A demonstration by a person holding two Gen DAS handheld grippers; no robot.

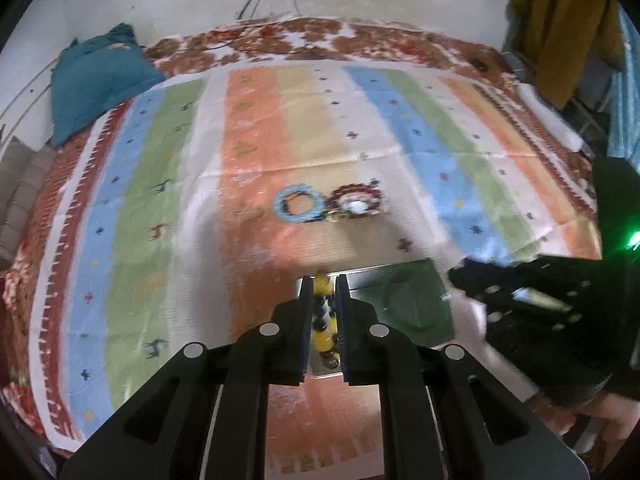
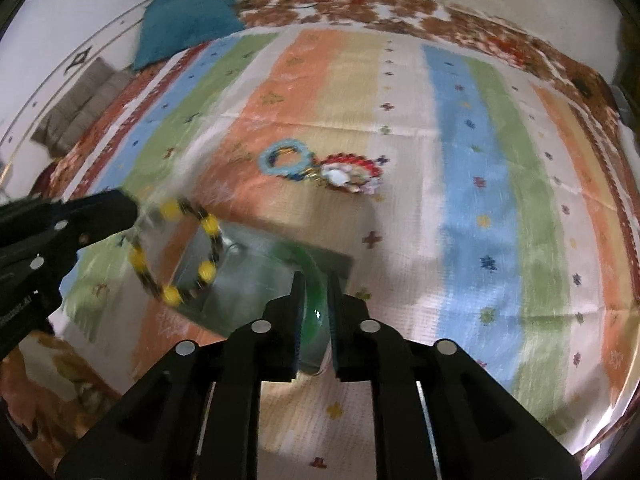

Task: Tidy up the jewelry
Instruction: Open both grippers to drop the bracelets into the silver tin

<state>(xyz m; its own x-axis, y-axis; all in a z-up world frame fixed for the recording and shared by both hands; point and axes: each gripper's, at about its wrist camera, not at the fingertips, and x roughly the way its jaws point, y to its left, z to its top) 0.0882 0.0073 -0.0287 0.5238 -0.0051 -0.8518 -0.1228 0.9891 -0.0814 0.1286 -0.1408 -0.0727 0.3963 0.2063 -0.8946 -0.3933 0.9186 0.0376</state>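
Yellow-black bracelet [image 1: 325, 320] inside left claw [image 1: 324, 280]

No readable text, label, brand or number in either of my wrist views. The striped cloth [image 2: 460, 160] carries only small woven crosses and animal figures, no letters. Motion blur smears the finer detail.

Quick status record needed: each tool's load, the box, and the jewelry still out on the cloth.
left tool: shut on yellow-and-black bead bracelet, hanging above the box
right tool: shut on green box lid, tilted up
box: open, on striped cloth
still on cloth: light blue bracelet; red bracelet beside it, touching
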